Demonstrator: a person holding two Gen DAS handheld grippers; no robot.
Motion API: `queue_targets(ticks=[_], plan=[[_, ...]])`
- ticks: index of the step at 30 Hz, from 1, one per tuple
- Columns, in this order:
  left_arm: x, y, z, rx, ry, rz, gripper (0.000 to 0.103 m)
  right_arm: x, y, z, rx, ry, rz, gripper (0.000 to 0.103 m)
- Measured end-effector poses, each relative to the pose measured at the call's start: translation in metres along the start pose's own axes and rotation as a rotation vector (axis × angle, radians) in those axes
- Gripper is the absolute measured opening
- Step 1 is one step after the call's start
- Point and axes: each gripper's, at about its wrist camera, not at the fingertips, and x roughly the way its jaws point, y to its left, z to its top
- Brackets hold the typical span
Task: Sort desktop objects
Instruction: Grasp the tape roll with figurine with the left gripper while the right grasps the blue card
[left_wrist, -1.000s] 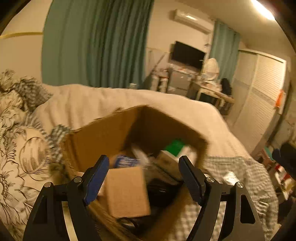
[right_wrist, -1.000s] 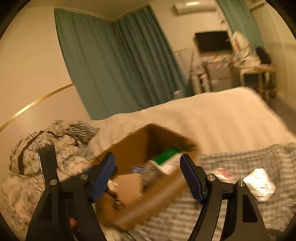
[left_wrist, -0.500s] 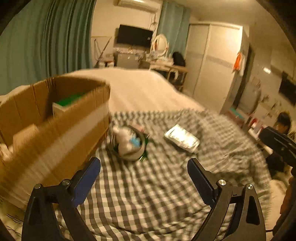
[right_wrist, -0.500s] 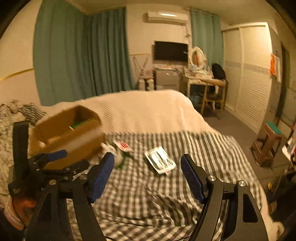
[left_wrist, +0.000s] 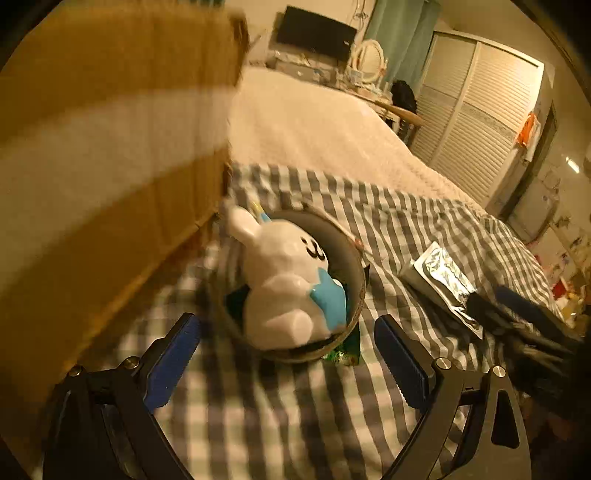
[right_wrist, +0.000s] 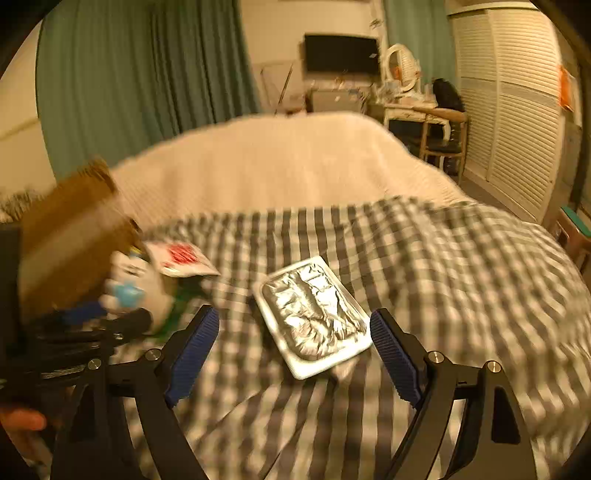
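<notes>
A white rabbit figure with a blue patch (left_wrist: 284, 280) sits in a dark round bowl (left_wrist: 347, 258) on the checked bedspread, right of a cardboard box (left_wrist: 110, 147). My left gripper (left_wrist: 288, 354) is open, close in front of the bowl. A silver foil packet (right_wrist: 314, 314) lies flat further right; it also shows in the left wrist view (left_wrist: 443, 277). My right gripper (right_wrist: 295, 350) is open, just short of the packet, jaws either side of its near end. A white packet with red print (right_wrist: 181, 258) lies by the rabbit (right_wrist: 129, 291).
A green wrapper (left_wrist: 343, 350) pokes out under the bowl. The checked bedspread (right_wrist: 443, 277) meets a cream blanket (right_wrist: 277, 166) behind. A desk, chair and louvred wardrobe (right_wrist: 517, 110) stand at the far right.
Both grippers swung away from the box opening and dropped toward the bedspread. The left closed in on the bowl with the rabbit, the right on the foil packet. Both stayed open.
</notes>
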Motion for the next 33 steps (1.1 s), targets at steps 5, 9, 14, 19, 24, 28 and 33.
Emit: queue_targets(ticks=[5,9,14,19,24,28,33], plan=[[0.007,0.008,0.004,-0.029,-0.017,-0.021,0.085,0.043,-0.014,-0.003,0.061,0.097,-0.005,0.084],[-0.002,0.008,0.001,-0.019,-0.019,-0.057,0.078,0.020,-0.022,-0.012,0.115,0.039,0.043,0.044],[-0.039,0.000,-0.007,0.016,-0.040,-0.060,0.078,-0.025,-0.029,-0.030,0.126,0.028,0.015,0.010],[-0.092,-0.010,-0.021,0.088,-0.071,-0.051,0.078,-0.058,-0.042,-0.032,0.170,0.005,0.011,0.006],[-0.116,-0.017,-0.028,0.114,-0.028,-0.038,0.078,-0.077,-0.046,-0.039,0.215,-0.005,0.016,0.016],[-0.116,-0.020,-0.030,0.109,-0.014,-0.047,0.078,-0.086,-0.047,-0.036,0.219,-0.034,0.035,0.040],[-0.104,-0.015,-0.033,0.087,-0.003,-0.042,0.078,-0.071,-0.039,-0.024,0.171,-0.060,0.009,0.074]])
